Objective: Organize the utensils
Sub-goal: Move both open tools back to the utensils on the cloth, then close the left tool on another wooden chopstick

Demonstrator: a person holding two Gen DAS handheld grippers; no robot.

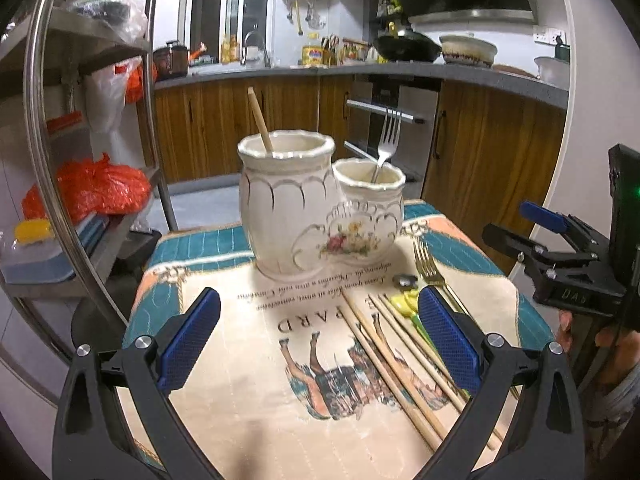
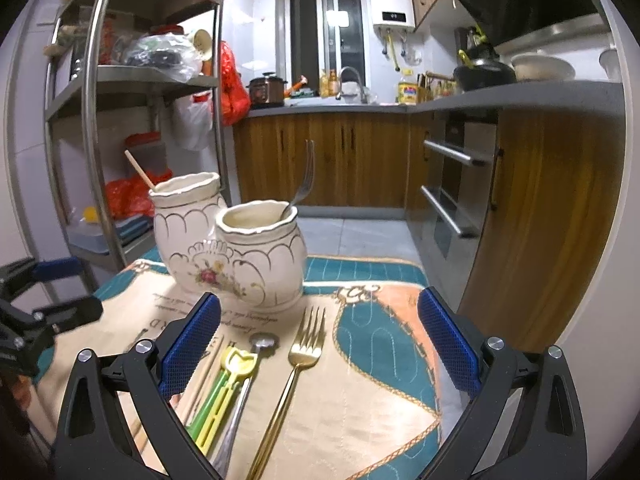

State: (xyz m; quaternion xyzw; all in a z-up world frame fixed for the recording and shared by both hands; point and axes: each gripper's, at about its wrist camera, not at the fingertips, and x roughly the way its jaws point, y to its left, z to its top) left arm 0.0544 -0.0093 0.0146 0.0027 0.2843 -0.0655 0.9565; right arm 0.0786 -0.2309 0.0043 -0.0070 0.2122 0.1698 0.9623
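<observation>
- My left gripper [image 1: 318,338] hovers above the near part of the surface [image 1: 248,412], its blue fingers [image 1: 188,344] spread wide with nothing between them.
- Under it the printed cloth [image 1: 224,280] covers the surface, teal at the edges and cream in the middle.
- The tall ceramic pot [image 1: 286,204] stands at the far middle of the cloth with one wooden chopstick [image 1: 260,120] leaning out of it toward the left.
- Joined to its right side is the shorter pot [image 1: 370,216], and a silver fork [image 1: 387,140] stands in it, tines up.
- In front of the pots, to the right of centre, loose chopsticks [image 1: 394,368] lie side by side on the cloth, running from the middle toward the near edge.
- Just right of them lie yellow and green plastic utensils [image 2: 224,392] and a silver spoon [image 2: 244,384], close together.
- Next comes the gold fork [image 2: 294,376], flat on the cloth with its tines toward the pots.
- My right gripper [image 2: 318,338] hangs over these utensils, its fingers [image 2: 448,344] also wide apart and holding nothing; the gold fork lies between them below.
</observation>
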